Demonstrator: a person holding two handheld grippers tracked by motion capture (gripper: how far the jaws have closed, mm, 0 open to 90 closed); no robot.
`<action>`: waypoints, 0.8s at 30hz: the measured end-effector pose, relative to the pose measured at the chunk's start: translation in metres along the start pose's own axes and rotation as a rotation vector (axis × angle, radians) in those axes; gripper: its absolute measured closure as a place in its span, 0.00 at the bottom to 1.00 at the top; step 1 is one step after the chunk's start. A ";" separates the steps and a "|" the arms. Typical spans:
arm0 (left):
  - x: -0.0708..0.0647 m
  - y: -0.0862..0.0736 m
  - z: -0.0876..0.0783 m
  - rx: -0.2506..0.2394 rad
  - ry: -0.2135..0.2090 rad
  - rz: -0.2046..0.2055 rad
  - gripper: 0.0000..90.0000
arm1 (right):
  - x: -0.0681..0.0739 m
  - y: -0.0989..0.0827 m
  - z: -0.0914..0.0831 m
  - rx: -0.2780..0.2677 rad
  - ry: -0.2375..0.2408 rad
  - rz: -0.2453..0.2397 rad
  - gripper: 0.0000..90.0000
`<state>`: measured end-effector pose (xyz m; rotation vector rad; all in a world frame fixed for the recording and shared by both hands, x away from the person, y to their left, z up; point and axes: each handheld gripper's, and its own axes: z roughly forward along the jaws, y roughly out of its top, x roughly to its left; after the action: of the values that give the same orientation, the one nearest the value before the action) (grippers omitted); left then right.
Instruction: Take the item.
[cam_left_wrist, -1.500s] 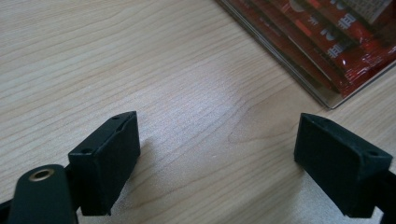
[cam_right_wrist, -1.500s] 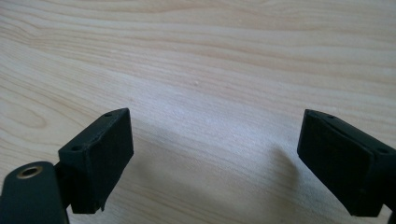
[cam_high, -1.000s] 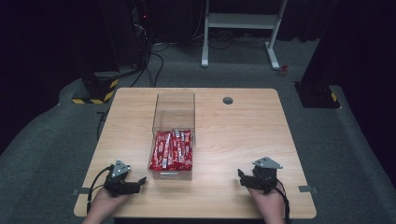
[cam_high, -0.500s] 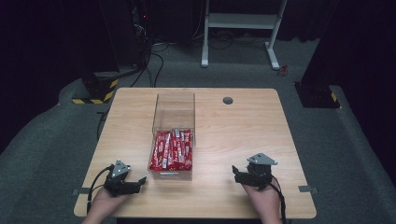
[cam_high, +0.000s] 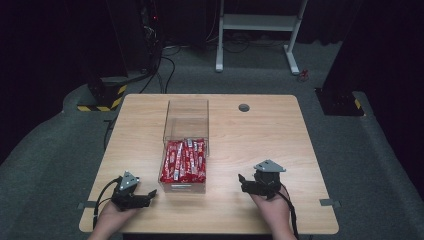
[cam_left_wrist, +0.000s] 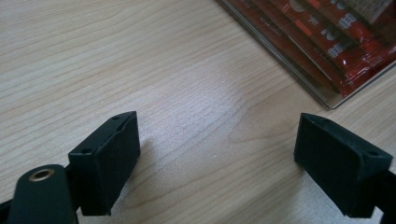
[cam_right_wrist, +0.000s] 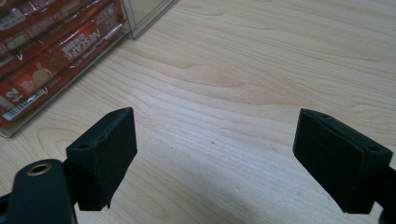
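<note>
both grippers sit low at the near edge of the wooden table (cam_high: 280, 135), jaws spread wide and holding nothing: left gripper (cam_high: 144, 196) near-left, right gripper (cam_high: 243, 182) near-right. between them stands the clear box (cam_high: 186, 116), with red sachets (cam_high: 184, 160) packed in its near half.

The table (cam_high: 280, 150) is pale wood, smooth and matt. The box (cam_high: 186, 116) is clear glossy plastic; the red sachets (cam_high: 184, 161) look shiny. The gripper pads (cam_left_wrist: 109, 158) are matt black.
</note>
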<state>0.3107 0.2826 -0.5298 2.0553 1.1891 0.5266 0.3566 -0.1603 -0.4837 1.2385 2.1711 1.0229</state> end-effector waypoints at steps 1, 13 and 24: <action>0.000 0.000 0.000 0.000 0.000 0.000 0.17 | 0.002 0.001 0.001 -0.009 0.010 0.000 0.16; 0.000 0.000 0.000 0.000 0.000 0.000 0.16 | 0.012 0.013 -0.002 -0.036 0.047 0.000 0.17; 0.000 0.000 0.000 0.001 -0.002 -0.002 0.16 | 0.027 0.031 -0.002 -0.069 0.080 -0.025 0.18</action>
<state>0.3106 0.2822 -0.5298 2.0550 1.1903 0.5232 0.3585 -0.1280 -0.4593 1.1555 2.1857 1.1452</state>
